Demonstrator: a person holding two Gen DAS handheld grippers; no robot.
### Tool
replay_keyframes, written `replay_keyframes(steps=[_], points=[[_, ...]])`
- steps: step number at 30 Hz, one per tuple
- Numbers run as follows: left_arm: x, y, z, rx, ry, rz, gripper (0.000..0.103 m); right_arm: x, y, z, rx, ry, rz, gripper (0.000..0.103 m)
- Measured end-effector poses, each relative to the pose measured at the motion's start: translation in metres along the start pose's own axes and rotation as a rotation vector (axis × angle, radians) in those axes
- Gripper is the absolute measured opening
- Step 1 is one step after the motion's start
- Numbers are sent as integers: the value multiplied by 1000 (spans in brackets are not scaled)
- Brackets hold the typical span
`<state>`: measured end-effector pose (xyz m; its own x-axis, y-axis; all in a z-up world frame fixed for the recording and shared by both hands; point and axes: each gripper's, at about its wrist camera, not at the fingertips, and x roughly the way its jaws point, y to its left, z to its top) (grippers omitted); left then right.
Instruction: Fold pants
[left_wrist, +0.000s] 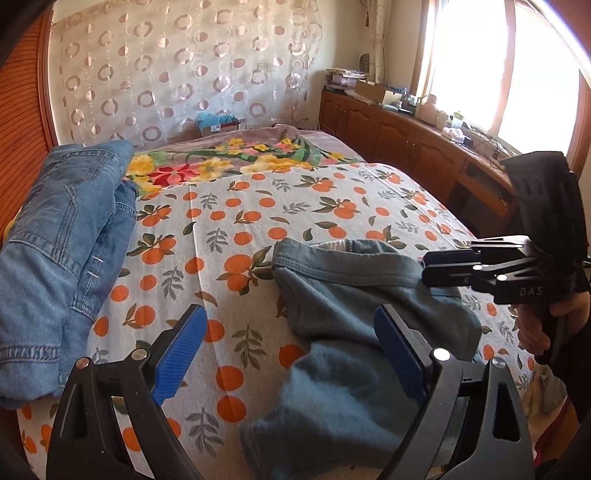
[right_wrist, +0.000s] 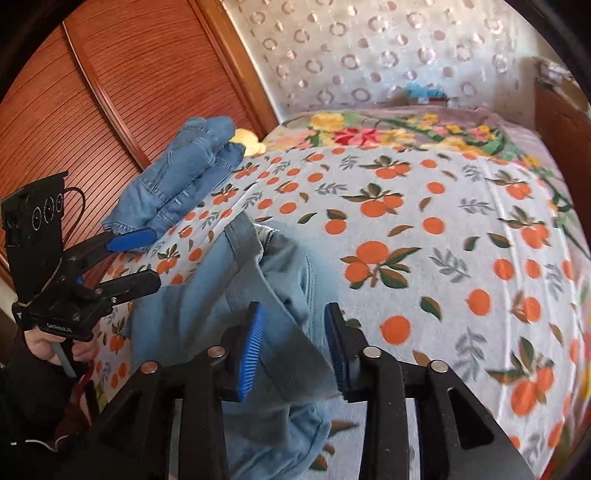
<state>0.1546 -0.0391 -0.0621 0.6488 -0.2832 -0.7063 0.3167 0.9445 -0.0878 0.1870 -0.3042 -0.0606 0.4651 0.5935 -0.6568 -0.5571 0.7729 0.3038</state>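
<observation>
Grey-blue pants (left_wrist: 354, 325) lie crumpled on the orange-print bedsheet (left_wrist: 229, 229) near the bed's front edge; they also show in the right wrist view (right_wrist: 229, 295). My left gripper (left_wrist: 291, 354) is open, just above the sheet, with its right pad over the pants' left part. My right gripper (right_wrist: 295, 343) is open, its jaws straddling a raised fold of the pants; it shows from the side in the left wrist view (left_wrist: 428, 267), over the waistband. The left gripper also shows in the right wrist view (right_wrist: 144, 254), open, left of the pants.
A pile of folded blue jeans (left_wrist: 62, 251) lies on the bed's left side, beside a wooden slatted wall (right_wrist: 92, 110). A floral blanket (left_wrist: 229, 158) covers the far end. A wooden cabinet (left_wrist: 406, 136) with clutter runs along the right under a window.
</observation>
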Motion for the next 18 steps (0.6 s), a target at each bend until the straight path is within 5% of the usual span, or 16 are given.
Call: replay_keyframes(steps=[5, 9, 13, 18], points=[[3, 3, 3, -7, 1, -4, 92, 17, 9, 14, -26, 60, 77, 45], [3, 4, 4, -7, 2, -3, 92, 29, 12, 14, -58, 88, 55, 45], [4, 6, 3, -12, 2, -1, 92, 21, 15, 10, -38, 76, 47, 20], [0, 2, 4, -7, -8, -8, 92, -8, 33, -3, -76, 46, 52, 15]])
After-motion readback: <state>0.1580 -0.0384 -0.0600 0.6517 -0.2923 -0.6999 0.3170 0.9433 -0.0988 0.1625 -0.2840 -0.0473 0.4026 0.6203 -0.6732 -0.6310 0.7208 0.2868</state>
